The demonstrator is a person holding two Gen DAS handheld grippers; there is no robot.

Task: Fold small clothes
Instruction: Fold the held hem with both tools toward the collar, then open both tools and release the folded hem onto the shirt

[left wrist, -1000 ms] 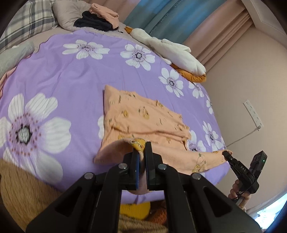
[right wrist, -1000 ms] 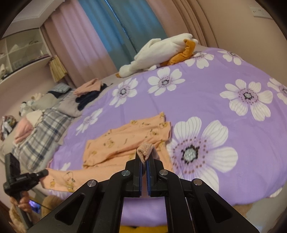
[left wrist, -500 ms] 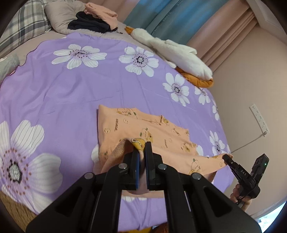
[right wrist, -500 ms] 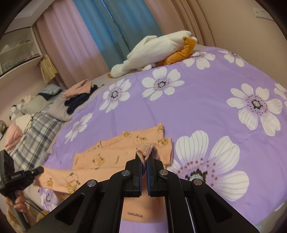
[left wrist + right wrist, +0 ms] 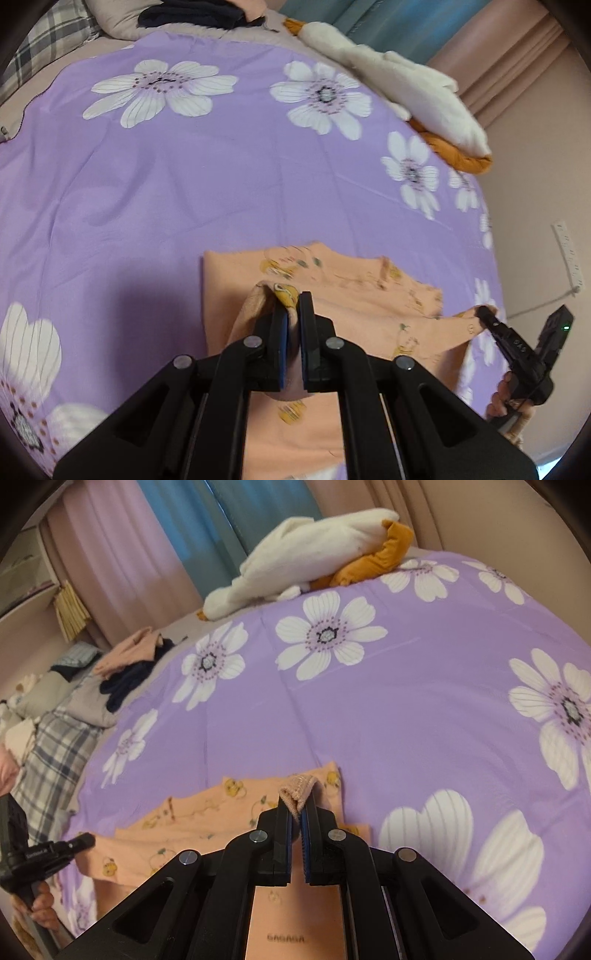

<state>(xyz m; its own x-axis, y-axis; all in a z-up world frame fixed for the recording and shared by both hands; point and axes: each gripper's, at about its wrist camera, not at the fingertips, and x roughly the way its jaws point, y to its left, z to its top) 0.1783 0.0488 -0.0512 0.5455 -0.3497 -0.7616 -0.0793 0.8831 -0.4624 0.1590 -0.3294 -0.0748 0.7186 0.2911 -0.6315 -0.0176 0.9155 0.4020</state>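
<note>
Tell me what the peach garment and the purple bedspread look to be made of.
Peach garment: probably soft cotton knit, matte; it drapes limply and the pinched hem shows ribbing. Purple bedspread: seemingly thin, smooth woven fabric with a slight sheen and fine creases, printed with white flowers. The fibre itself cannot be told.

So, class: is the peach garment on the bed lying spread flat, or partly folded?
Partly folded. The peach garment lies doubled on the purple sheet, and both grippers pinch raised corners.
</note>
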